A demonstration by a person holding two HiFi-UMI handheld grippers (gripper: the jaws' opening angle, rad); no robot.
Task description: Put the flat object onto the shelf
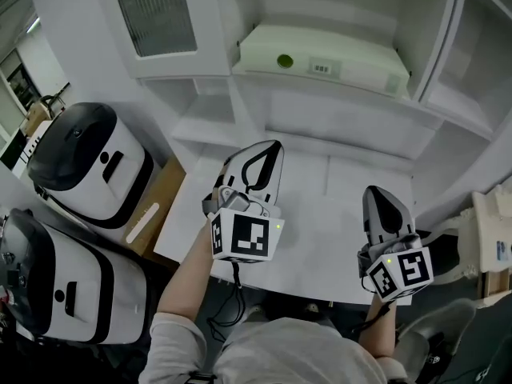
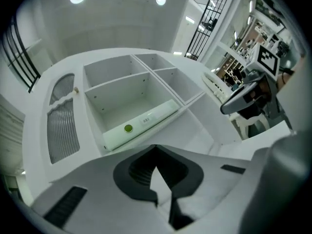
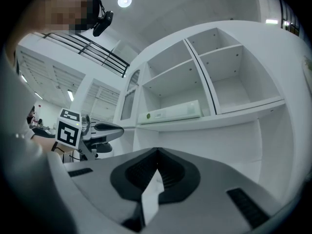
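The flat object (image 1: 324, 58), a pale green slab with a green dot and a barcode label, lies on the white shelf (image 1: 344, 94) above the table. It also shows in the left gripper view as the flat object (image 2: 141, 123) and in the right gripper view as the flat object (image 3: 170, 112). My left gripper (image 1: 270, 147) hovers over the white table (image 1: 320, 238), below and in front of the shelf, shut with nothing in it. My right gripper (image 1: 376, 192) hangs over the table's right part, also shut and empty. Both jaw pairs, left gripper (image 2: 156, 147) and right gripper (image 3: 157, 152), point toward the shelf.
The shelf unit has several open compartments (image 2: 117, 77) above and to the right of the object, and a ribbed panel door (image 1: 156, 10) on the left. Two white-and-black cases (image 1: 88, 166) and a cardboard box (image 1: 156, 206) stand left of the table. A chair (image 1: 448, 326) is at the lower right.
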